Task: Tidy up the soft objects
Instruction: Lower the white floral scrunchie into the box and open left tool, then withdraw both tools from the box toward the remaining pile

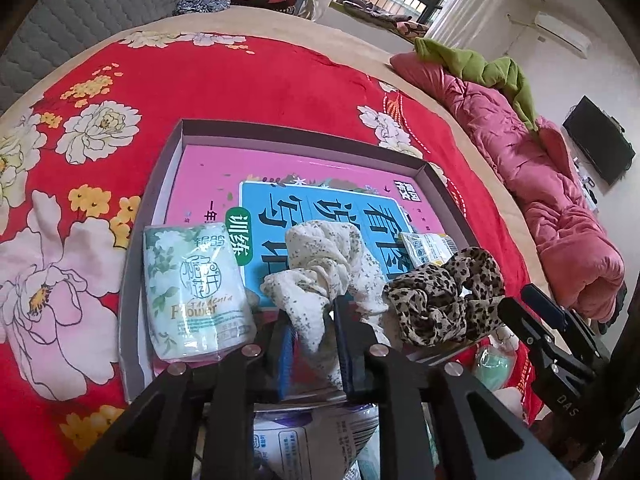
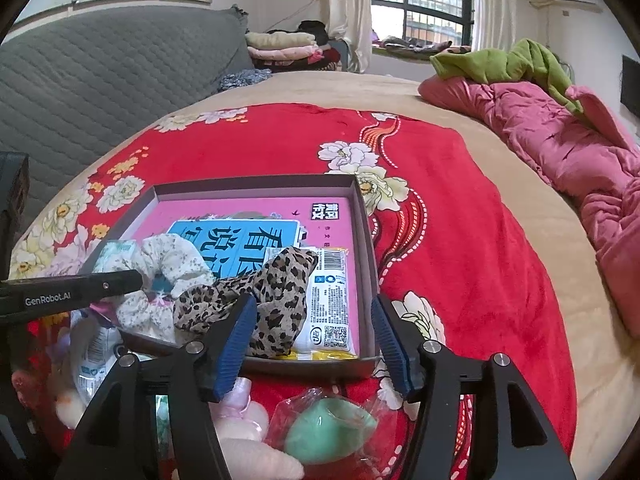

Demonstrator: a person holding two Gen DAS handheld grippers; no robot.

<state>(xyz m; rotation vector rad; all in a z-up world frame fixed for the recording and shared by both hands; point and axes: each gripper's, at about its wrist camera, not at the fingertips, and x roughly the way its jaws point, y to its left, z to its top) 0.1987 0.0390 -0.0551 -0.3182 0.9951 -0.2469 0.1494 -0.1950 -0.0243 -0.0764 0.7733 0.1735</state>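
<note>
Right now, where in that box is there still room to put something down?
The far half of the box is bare pink book cover. The near half is crowded: tissue pack, white scrunchie, leopard scrunchie, white packet.

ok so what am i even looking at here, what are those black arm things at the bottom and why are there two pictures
There is no robot here. A person holds a pair of black tongs in each hand, and a wide-angle camera on each pair looks out along its fingers. One picture is taken from the left tongs, the other from the right tongs.

Both look at a shallow box on a bed's red flowered blanket. In the box lie a pink book, a tissue pack, a white flowered scrunchie and a leopard-print scrunchie.

The white scrunchie's tail hangs between the left tongs' pads; whether they pinch it is unclear. The right tongs stand open and hold nothing.
</note>
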